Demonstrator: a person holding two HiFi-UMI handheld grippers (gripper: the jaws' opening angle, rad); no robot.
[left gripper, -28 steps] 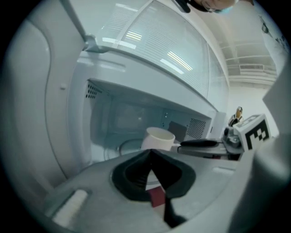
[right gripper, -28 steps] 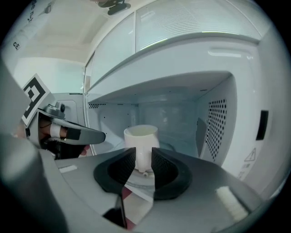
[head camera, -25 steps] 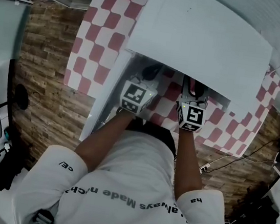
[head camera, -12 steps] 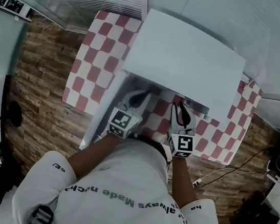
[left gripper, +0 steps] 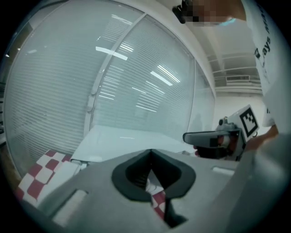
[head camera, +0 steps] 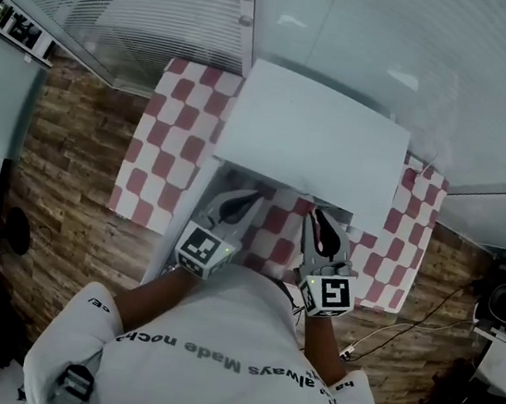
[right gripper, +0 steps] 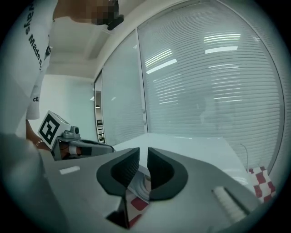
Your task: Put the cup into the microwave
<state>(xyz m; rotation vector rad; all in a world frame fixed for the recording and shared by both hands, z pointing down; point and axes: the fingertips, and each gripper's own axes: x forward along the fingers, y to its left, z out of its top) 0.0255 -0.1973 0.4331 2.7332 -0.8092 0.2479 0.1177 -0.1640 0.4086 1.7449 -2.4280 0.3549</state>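
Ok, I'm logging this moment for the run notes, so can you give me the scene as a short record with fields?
Surface: red-and-white checked tablecloth
Microwave: white, standing on the cloth
Door: appears swung open to the left
Left tool: in front of the microwave, jaws together, empty
Right tool: beside the left one, jaws a narrow slit apart, gripping nothing
Cup: not clearly in view
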